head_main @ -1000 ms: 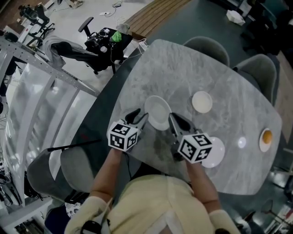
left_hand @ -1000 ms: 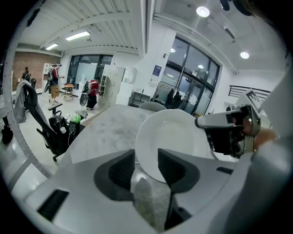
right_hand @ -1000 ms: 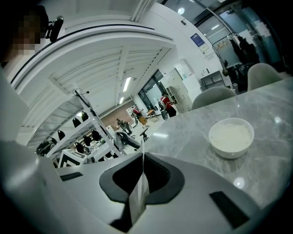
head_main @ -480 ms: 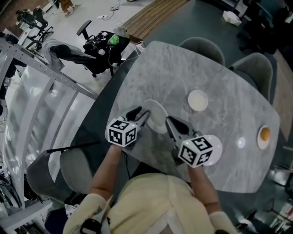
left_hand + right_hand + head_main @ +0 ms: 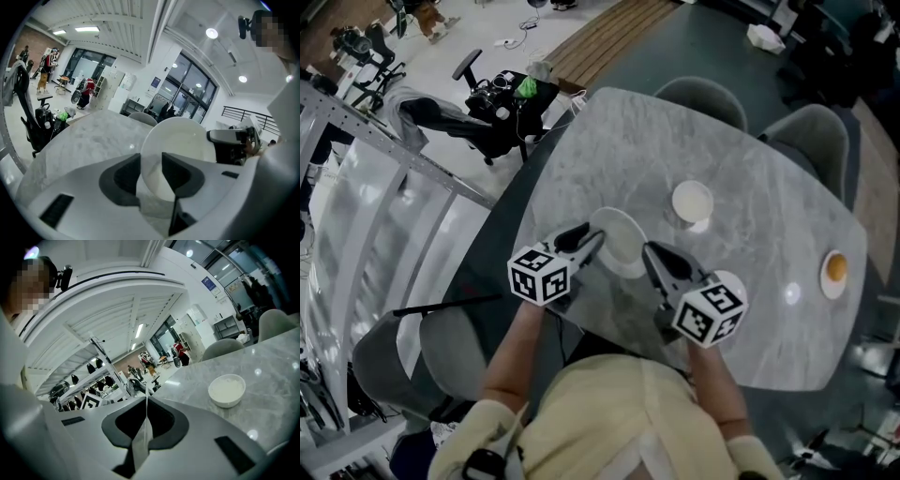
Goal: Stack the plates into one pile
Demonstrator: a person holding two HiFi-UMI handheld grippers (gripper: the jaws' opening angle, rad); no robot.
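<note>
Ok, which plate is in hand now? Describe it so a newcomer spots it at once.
Find the grey marble table, then its edge nearest the person. Between the two tools there is a white plate, the right tool shut on its rim, the left tool open at its other side. Unlike the smaller dish farther out, it alone is gripped.

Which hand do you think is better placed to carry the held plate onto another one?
Right, probably: the right gripper is shut on the plate at its rim, while the left gripper has its jaws apart around that rim, and another plate lies beside the right gripper.
</note>
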